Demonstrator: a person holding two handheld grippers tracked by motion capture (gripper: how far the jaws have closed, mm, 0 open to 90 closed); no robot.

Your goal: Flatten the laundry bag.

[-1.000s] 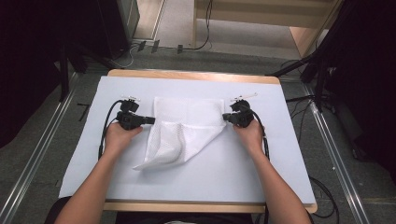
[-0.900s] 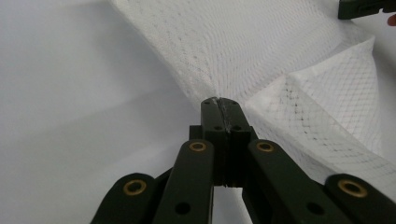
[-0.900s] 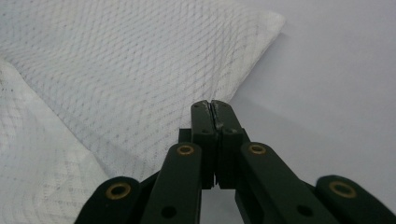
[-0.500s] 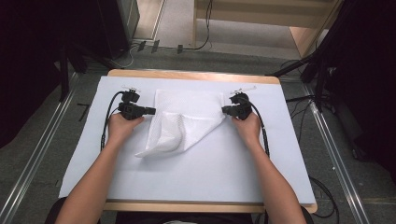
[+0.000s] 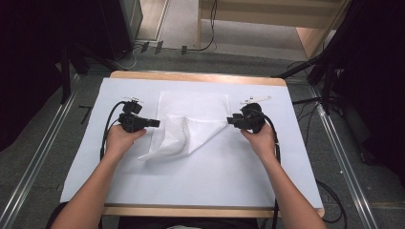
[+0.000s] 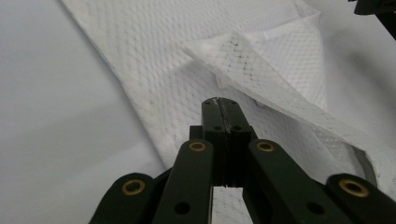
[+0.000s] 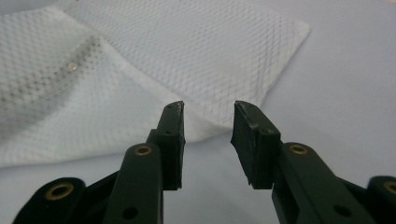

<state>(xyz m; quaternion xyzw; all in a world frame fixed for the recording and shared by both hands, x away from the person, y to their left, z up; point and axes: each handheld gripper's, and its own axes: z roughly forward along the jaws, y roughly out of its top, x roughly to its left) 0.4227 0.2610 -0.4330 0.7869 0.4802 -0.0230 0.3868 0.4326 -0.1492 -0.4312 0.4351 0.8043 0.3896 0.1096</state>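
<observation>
A white mesh cloth (image 5: 196,112) lies on the white table cover, its near part folded over into a flap that points to the near left. My left gripper (image 5: 155,123) sits at the cloth's left edge. Its jaws are shut just above the cloth (image 6: 154,70), and I see nothing pinched between them. A raised fold (image 6: 261,70) arches just beyond the tips. My right gripper (image 5: 229,120) is at the cloth's right corner. It stands open, with the cloth corner (image 7: 280,42) lying flat ahead of the tips (image 7: 208,112).
The white cover (image 5: 200,181) spans the wooden table (image 5: 196,76), with bare cover near the person. Cables trail from both grippers. Metal rails (image 5: 33,171) run along the floor on both sides, and dark equipment stands beyond the far corners.
The cloth was pulled toward the far side, so the hanging flap shortened. Both grippers went forward and then drew back slightly. The right gripper now stands open off the cloth corner.
</observation>
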